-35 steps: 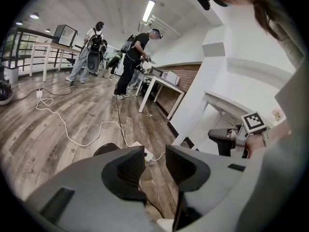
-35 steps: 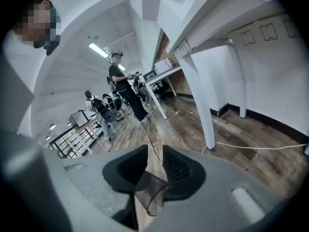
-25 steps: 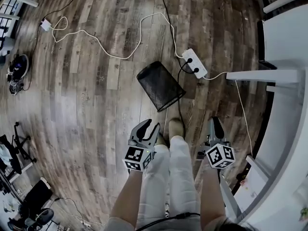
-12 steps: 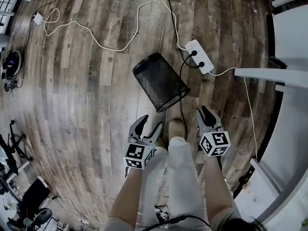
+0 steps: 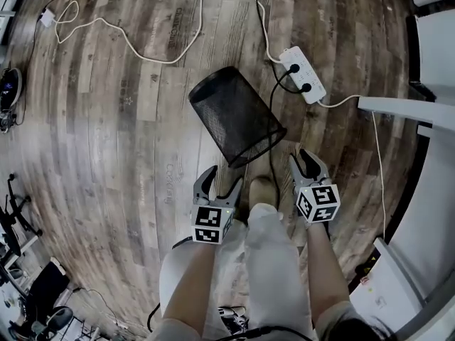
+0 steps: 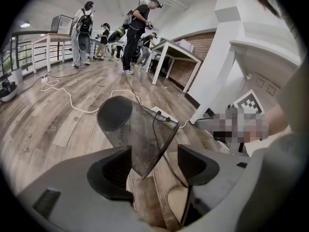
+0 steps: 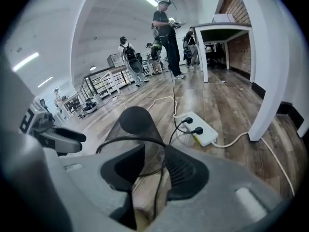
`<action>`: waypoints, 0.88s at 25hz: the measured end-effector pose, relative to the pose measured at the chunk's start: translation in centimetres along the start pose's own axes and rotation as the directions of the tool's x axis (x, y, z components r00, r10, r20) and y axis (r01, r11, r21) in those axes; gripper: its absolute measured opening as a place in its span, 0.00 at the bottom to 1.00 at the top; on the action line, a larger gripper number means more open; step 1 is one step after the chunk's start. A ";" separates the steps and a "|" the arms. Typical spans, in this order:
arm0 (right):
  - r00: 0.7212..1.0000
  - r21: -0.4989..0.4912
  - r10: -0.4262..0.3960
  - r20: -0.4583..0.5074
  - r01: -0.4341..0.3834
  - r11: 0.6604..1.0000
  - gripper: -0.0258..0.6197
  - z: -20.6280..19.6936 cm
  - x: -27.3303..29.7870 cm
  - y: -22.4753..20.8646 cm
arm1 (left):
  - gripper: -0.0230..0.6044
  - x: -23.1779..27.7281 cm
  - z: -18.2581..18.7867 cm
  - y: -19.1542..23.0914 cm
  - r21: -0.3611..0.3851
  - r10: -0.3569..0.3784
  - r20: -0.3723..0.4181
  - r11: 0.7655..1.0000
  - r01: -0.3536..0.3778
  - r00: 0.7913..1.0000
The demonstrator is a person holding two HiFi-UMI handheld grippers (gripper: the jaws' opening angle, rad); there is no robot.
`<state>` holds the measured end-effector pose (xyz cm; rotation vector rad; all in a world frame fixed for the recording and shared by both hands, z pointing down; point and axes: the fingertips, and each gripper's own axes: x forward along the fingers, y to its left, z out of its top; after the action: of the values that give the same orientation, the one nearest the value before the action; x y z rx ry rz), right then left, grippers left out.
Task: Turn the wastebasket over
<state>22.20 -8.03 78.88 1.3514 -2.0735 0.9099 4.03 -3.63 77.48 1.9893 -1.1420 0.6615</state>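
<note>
Progress: the turn-over isn't looking started yet. The wastebasket [image 5: 234, 116] is lying on its side on the floor [image 5: 121, 141], just left of the power strip [image 5: 304, 73] in the head view and a bit nearer the person. Neither gripper is touching it. So approx. everything seems to be remaining: reaching the rim, gripping it, tipping the thing over.

The left gripper [image 5: 222, 177] is hovering well below-left of the power strip in the head view, on the near side of the wastebasket. Its jaws are standing wide and opening further, w/ nothing sitting btw them. In the left gripper view the rim [image 6: 161, 144] is only showing beyond the gap.

The right gripper [image 5: 303, 159] is hanging almost straight below the power strip in the head view. Its jaws are part-way apart and opening too, holding nothing. In the right gripper view the rim and a black cable [image 7: 157, 187] are merely lining up past the gap.

Orientation: the long axis is running roughly along the floor, diagonal in the head view. The closed base [image 6: 114, 112], i.e. the narrow end, is pointing away from the person and sitting about level w/ the power strip, to its left. The open mouth, the wide end, is facing back toward both grippers and the person's shoe [image 5: 261, 189], below-left of the power strip. The mouth is thus presenting itself to the jaws, which is probably suiting a rim grab.
</note>
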 end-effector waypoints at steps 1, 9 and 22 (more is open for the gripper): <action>1.000 -0.005 0.000 -0.011 0.000 1.000 0.24 -0.7 0.5 -0.2 | 0.50 0.6 -0.7 0.3 -0.006 0.013 -0.016 1.000 -0.013 1.000; 1.000 0.007 -0.007 -0.024 0.007 1.000 0.26 -3.8 4.3 -1.6 | 0.51 4.1 -4.1 2.1 0.013 0.069 -0.044 0.998 -0.068 0.997; 0.999 -0.011 0.025 0.030 -0.024 1.000 0.31 -4.3 10.8 -3.8 | 0.51 7.9 -5.0 2.9 0.037 0.045 0.024 0.998 -0.046 0.999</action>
<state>21.80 -12.22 90.35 1.3446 -2.1186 0.8927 4.86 -4.47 87.17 2.0120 -1.2003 0.6899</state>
